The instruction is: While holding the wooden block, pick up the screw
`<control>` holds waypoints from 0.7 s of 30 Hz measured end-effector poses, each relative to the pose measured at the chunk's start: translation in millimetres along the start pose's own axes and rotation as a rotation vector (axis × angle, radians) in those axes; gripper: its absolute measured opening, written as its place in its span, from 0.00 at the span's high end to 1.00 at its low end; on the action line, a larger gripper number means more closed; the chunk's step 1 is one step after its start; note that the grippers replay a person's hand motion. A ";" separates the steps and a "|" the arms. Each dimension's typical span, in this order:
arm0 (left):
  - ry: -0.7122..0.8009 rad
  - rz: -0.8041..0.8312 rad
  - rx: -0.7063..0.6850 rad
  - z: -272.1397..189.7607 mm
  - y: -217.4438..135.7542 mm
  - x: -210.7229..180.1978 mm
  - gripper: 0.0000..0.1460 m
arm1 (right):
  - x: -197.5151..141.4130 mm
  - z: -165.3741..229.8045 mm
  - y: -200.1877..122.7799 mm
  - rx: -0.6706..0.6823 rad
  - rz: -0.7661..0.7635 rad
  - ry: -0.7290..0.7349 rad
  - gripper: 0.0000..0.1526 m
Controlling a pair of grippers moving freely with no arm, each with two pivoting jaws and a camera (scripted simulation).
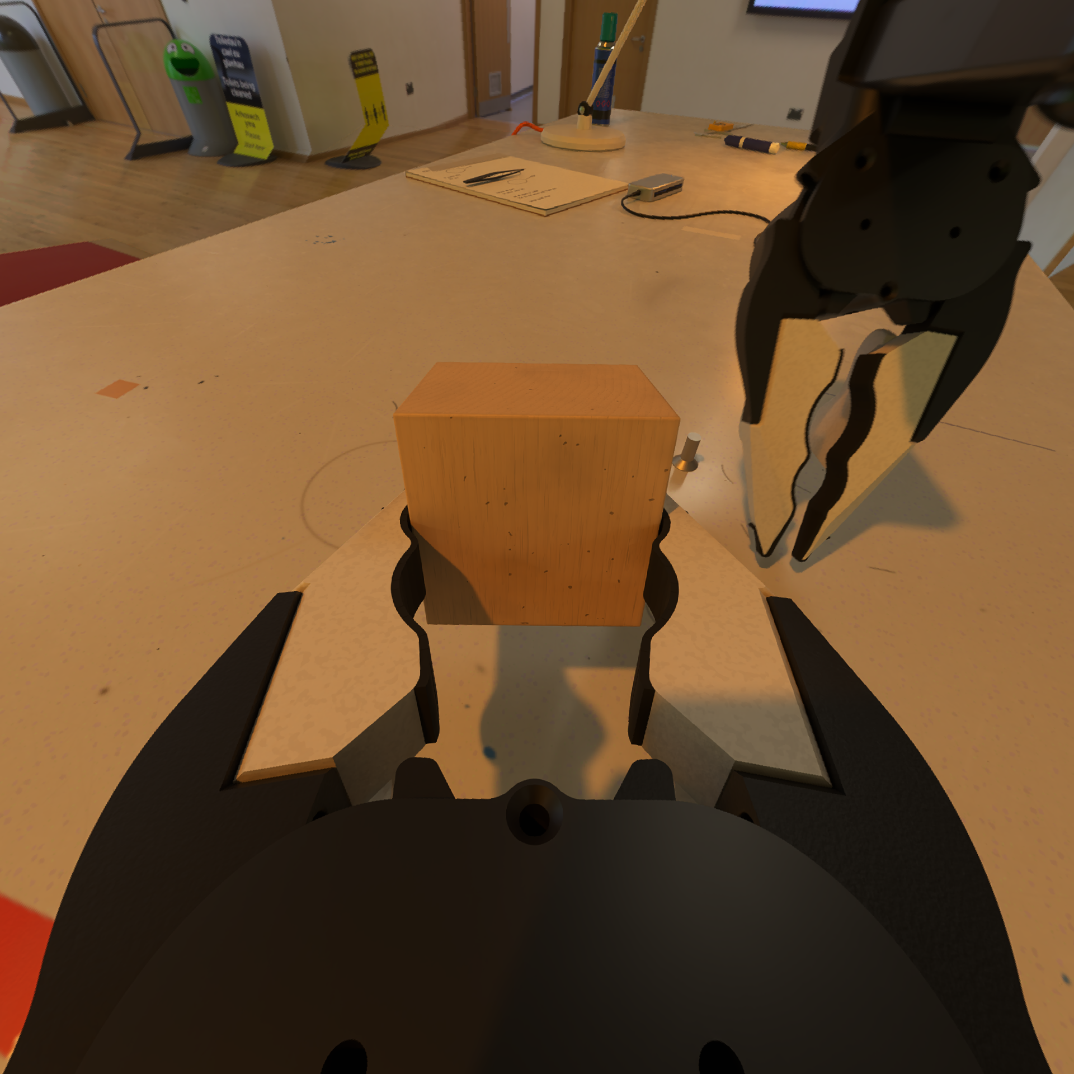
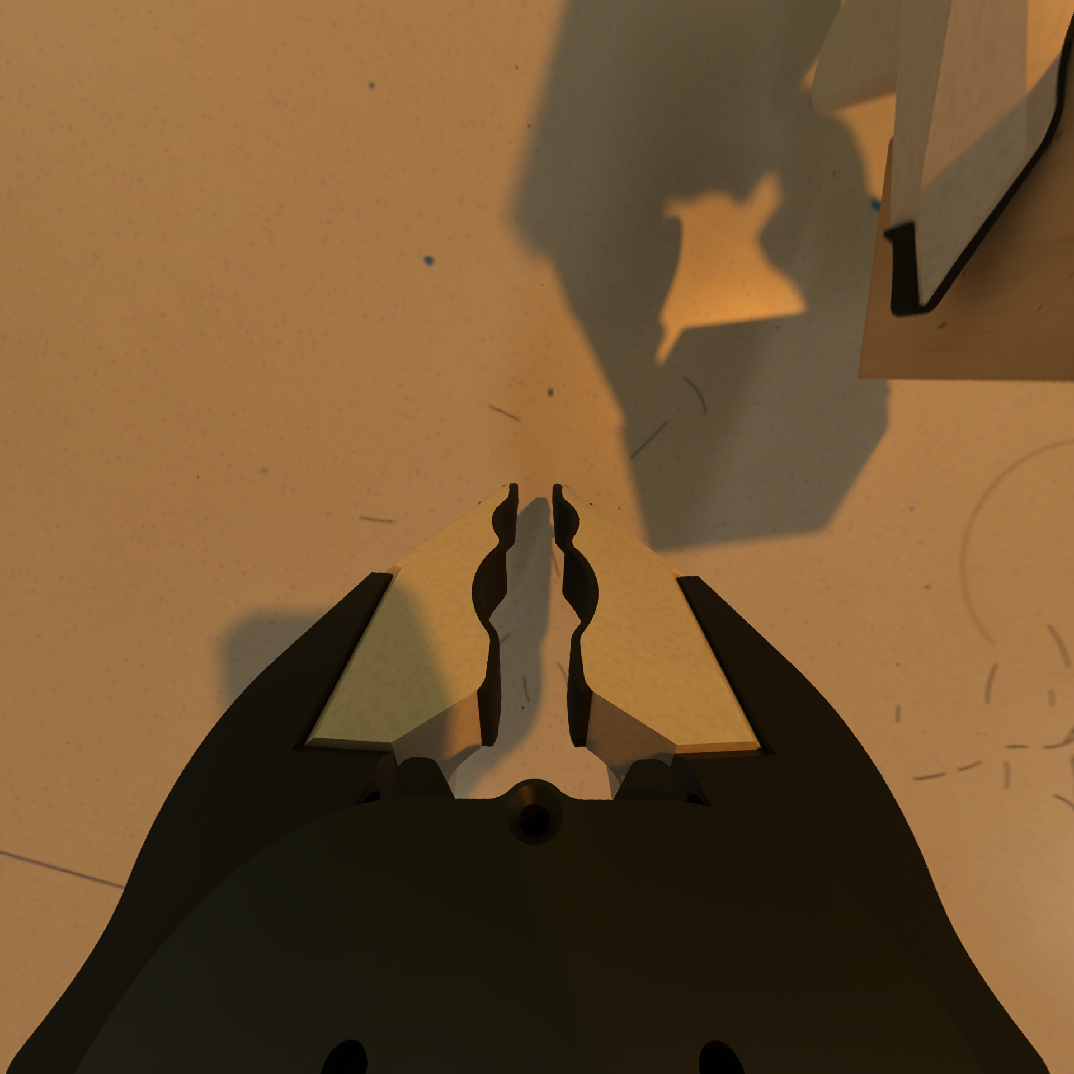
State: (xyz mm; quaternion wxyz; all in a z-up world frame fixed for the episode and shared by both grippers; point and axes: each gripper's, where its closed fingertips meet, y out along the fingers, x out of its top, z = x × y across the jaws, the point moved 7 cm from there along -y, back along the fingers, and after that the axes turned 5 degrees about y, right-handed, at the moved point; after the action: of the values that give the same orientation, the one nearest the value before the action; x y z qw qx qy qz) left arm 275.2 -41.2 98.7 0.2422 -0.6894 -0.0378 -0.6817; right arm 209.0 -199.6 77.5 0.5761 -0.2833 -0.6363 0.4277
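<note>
While block (image 1: 532,511) hides screw (image 1: 688,453), lamp (image 1: 583,135) behind

lettering shows on a few things, left wrist view only: dark and yellow floor sign (image 1: 241,96), curved yellow floor sign (image 1: 366,104), green bin (image 1: 194,93) with a small label, open notebook (image 1: 514,185) on the bench (image 1: 232,465), blue spray can (image 1: 604,75) (all small, blurry). right wrist view: no writing, just pen marks on the bench.
</note>
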 end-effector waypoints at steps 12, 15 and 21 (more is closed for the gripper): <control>-0.015 0.002 0.002 1.3 -1.3 -0.6 0.47 | -6.6 -6.6 -10.0 -0.435 -0.073 -0.112 0.91; -0.012 0.001 0.002 0.9 -1.1 -0.4 0.47 | -16.9 12.2 -8.7 -0.389 -0.064 -0.103 0.85; -0.014 0.001 0.003 1.1 -1.1 -0.3 0.47 | -25.2 3.1 -22.1 -0.335 -0.161 0.137 0.90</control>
State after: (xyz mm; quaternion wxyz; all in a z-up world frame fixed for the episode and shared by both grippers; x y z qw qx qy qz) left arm 275.7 -39.7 98.7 0.2430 -0.6938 -0.0402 -0.6768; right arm 213.3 -232.2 84.6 0.5951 -0.3518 -0.6786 0.2481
